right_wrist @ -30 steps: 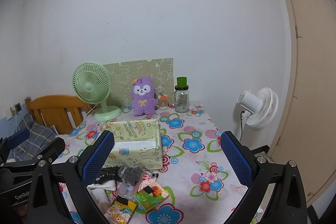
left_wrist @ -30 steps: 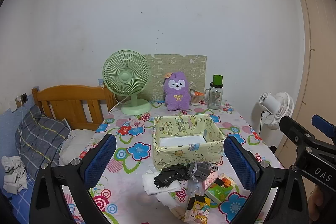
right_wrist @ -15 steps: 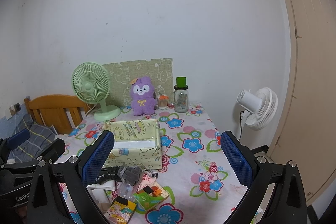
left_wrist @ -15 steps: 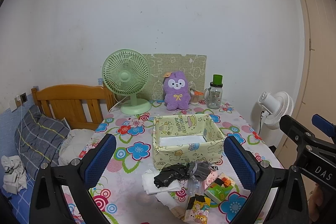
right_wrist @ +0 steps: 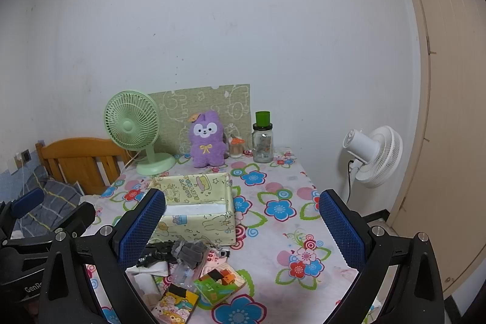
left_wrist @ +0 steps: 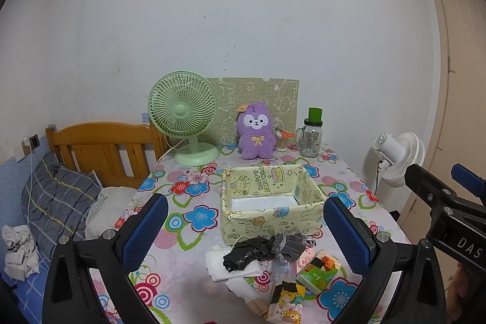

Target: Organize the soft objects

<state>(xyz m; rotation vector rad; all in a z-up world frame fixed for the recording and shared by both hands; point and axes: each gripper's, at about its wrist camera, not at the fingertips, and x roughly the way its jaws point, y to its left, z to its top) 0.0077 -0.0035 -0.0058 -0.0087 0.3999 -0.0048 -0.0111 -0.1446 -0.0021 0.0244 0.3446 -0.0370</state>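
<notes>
A heap of soft things, a crumpled black cloth (left_wrist: 247, 255) and a grey knitted glove (left_wrist: 290, 243) on white folded tissues (left_wrist: 223, 264), lies on the flowered worktop (left_wrist: 188, 236) against the front of the open yellow paper-covered box (left_wrist: 270, 207). What lies beneath the heap is hidden. Both the left hand-held gripper (left_wrist: 247, 233) and the right hand-held gripper (right_wrist: 243, 225) hang above with jaws wide apart and empty; their lower frames are cut off.

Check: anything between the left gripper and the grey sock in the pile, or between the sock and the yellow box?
Nothing visible. Left gripper is open with the grey sock on top of the pile, and the yellow box sits directly behind, top open.
</notes>
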